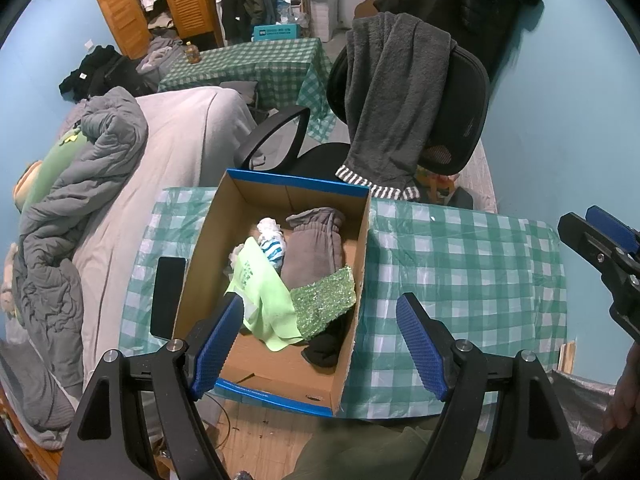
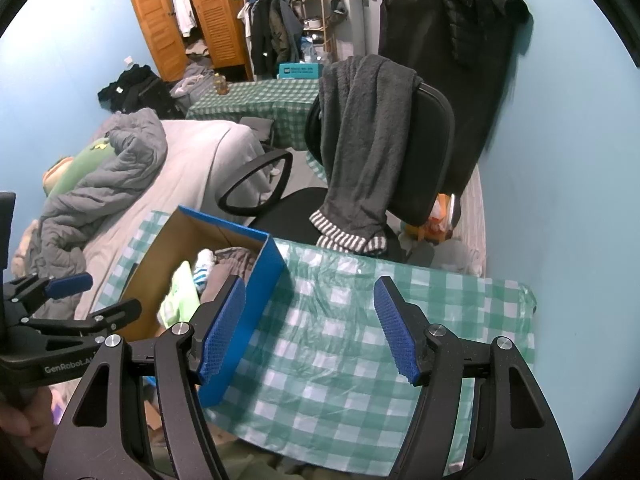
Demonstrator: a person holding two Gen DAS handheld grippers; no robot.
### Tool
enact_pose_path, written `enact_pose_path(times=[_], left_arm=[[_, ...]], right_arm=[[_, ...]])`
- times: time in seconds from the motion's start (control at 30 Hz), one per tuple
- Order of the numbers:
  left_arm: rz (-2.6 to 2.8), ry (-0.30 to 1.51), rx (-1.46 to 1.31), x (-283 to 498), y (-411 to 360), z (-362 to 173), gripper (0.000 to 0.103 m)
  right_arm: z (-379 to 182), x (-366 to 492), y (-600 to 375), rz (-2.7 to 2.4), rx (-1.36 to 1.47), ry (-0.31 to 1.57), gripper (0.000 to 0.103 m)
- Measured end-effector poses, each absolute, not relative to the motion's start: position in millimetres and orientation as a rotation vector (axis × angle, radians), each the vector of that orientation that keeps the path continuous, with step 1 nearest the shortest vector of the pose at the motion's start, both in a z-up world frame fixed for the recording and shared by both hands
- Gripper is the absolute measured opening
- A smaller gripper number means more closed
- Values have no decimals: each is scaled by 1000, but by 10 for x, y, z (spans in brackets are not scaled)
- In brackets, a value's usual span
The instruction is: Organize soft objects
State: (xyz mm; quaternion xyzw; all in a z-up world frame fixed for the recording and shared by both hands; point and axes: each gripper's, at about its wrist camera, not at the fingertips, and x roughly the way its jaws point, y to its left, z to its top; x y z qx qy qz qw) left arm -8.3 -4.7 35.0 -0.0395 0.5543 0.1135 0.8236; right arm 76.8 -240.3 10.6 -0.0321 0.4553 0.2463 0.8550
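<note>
An open cardboard box (image 1: 352,312) with blue outer walls stands on the green checked table (image 1: 460,280). Inside lie a grey sock-like cloth (image 1: 314,248), a light green cloth (image 1: 264,300), a green sequined piece (image 1: 324,304), a white and blue striped item (image 1: 272,240) and a black cloth (image 1: 326,348). My left gripper (image 1: 320,344) is open and empty above the box's near end. My right gripper (image 2: 310,326) is open and empty over the table, to the right of the box (image 2: 260,300). It also shows at the right edge of the left wrist view (image 1: 600,248).
A black phone (image 1: 168,296) lies on the table left of the box. An office chair (image 1: 452,112) draped with a grey garment (image 1: 392,100) stands behind the table. A bed with a grey duvet (image 1: 80,184) is on the left.
</note>
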Motion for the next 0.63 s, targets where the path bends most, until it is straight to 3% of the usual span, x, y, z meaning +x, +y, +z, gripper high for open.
enact_pose_path(times=[0.63], left_arm=[[255, 1177, -81, -89, -5, 376, 80]], right_arm=[[104, 774, -2413, 519, -66, 960, 67]])
